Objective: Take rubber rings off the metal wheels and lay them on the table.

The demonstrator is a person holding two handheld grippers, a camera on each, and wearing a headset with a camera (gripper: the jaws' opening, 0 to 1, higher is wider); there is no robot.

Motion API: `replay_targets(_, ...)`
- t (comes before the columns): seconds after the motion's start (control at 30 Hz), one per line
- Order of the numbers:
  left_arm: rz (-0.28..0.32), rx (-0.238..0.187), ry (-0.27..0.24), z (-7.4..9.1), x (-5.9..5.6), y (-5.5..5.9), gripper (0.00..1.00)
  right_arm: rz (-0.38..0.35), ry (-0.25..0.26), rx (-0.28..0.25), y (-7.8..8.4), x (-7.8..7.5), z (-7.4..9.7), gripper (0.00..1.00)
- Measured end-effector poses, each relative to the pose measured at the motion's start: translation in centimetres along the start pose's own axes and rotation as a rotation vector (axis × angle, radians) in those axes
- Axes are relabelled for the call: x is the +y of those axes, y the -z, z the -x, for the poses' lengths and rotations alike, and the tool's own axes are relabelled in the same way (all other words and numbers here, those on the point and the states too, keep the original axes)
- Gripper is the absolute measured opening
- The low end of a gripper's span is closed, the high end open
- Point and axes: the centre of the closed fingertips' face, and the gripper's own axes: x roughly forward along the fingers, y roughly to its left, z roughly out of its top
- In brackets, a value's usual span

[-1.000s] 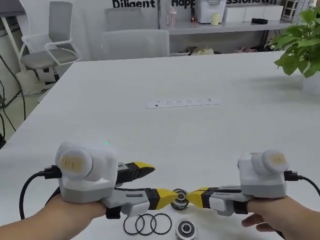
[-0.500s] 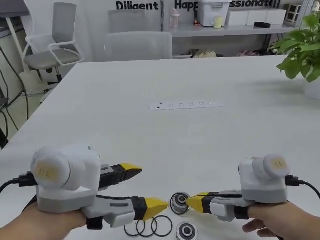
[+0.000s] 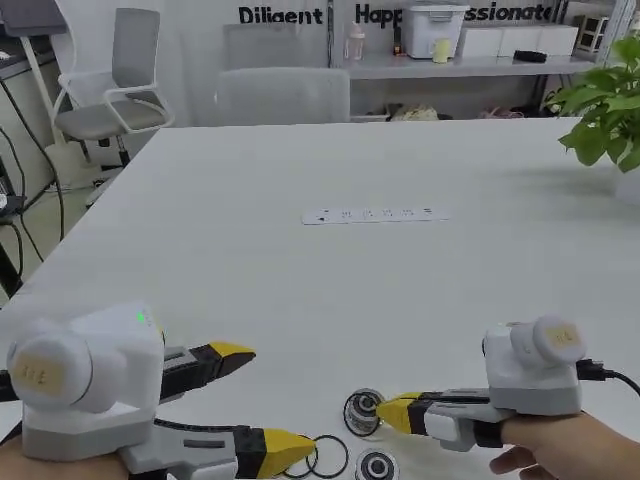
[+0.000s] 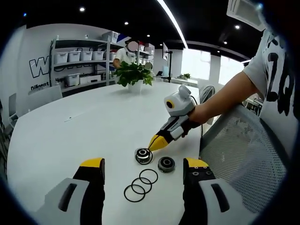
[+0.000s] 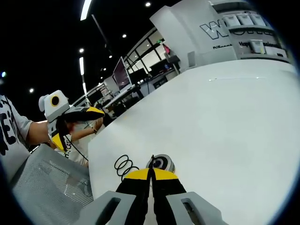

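Pressing its closed tips against the metal wheel (image 3: 362, 410) at bottom centre, the right gripper (image 3: 383, 407) looks set to pry off a ring, while the left gripper (image 3: 275, 398) hangs open above three rubber rings (image 4: 140, 184) lying on the table (image 3: 380, 290).

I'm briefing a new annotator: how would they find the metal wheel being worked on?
On the white table, go to the near edge, where three black rubber rings lie overlapping beside two metal wheels. The worked wheel is the one farther from the edge, at the yellow tips of the shut right gripper; the other wheel lies untouched.
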Motion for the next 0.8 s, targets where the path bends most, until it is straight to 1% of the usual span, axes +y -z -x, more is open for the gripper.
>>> replay_targets(0.13,0.001,-0.001,-0.006,0.5,-0.2,0.1,0.67,0.001,-0.002,-0.002,-0.1,0.0,0.0,0.00)
replay_targets(0.3,0.016,-0.006,-0.017,1.3,0.0,0.4,0.71,0.002,-0.005,0.000,-0.1,0.2,0.0,0.00)
replay_targets(0.53,0.026,-0.004,-0.035,2.6,-0.1,1.1,0.73,0.000,-0.010,0.004,-0.1,0.4,0.0,0.00)
replay_targets(0.63,0.050,-0.008,-0.045,3.1,0.2,1.4,0.73,0.002,-0.016,0.008,0.0,0.7,0.0,0.00)
replay_targets(0.8,0.072,-0.019,-0.058,3.8,0.1,1.8,0.74,0.005,-0.031,0.009,-0.2,1.3,-0.1,0.00)
